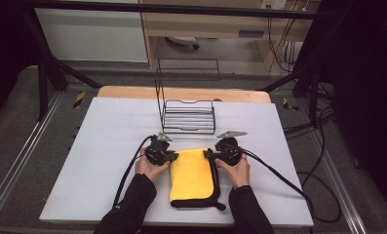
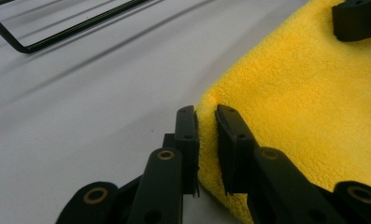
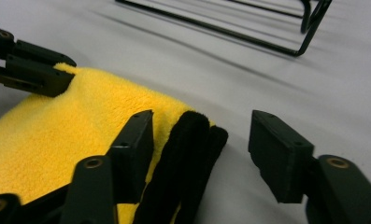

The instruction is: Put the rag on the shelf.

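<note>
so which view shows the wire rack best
The high view: the whole wire rack stands behind the yellow cloth. The left gripper view catches one corner, the right gripper view a few base wires.

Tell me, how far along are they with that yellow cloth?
The yellow cloth already lies folded on the table. The left gripper pinches its far corner; the right gripper straddles the black-edged corner, not yet gripping. Lifting or moving it, perhaps to the wire rack, remains.

No legible text, label, brand or number anywhere — markings too small, too blurred.
</note>
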Action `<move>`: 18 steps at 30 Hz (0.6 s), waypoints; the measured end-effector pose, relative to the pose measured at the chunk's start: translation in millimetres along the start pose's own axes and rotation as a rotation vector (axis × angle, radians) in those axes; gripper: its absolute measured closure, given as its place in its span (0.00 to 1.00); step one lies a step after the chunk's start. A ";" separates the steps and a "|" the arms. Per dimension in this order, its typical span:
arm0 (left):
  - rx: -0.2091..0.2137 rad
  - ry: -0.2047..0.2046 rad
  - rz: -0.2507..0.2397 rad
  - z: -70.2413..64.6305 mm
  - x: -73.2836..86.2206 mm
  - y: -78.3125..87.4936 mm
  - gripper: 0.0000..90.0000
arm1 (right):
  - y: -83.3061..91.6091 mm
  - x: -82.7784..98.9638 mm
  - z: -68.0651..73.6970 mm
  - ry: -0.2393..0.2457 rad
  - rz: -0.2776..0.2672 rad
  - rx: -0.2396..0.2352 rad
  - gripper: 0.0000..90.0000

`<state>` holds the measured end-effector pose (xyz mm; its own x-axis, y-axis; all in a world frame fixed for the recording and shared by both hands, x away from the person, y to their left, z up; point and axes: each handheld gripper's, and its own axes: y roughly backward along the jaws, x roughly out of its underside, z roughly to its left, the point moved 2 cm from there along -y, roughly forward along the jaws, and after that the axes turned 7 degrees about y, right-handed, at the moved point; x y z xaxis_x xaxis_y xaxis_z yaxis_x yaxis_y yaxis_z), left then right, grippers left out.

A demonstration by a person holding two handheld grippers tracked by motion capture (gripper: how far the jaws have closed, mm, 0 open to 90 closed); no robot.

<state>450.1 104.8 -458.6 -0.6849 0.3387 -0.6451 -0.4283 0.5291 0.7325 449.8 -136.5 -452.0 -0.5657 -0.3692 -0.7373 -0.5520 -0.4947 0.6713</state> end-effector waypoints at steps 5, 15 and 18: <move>0.007 -0.002 -0.002 1.1 0.2 0.1 0.87 | -5.3 4.6 1.9 -0.002 0.040 -0.022 0.61; 0.021 0.000 -0.006 2.9 0.1 0.0 0.87 | -7.4 7.6 1.8 -0.070 0.065 -0.048 0.73; 0.033 0.008 -0.006 4.4 0.3 0.1 0.87 | -7.5 6.8 0.9 -0.091 0.074 -0.069 0.79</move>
<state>452.4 108.3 -459.6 -0.6870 0.3297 -0.6476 -0.4125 0.5568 0.7210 449.5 -134.5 -462.0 -0.6582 -0.3356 -0.6739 -0.4653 -0.5224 0.7145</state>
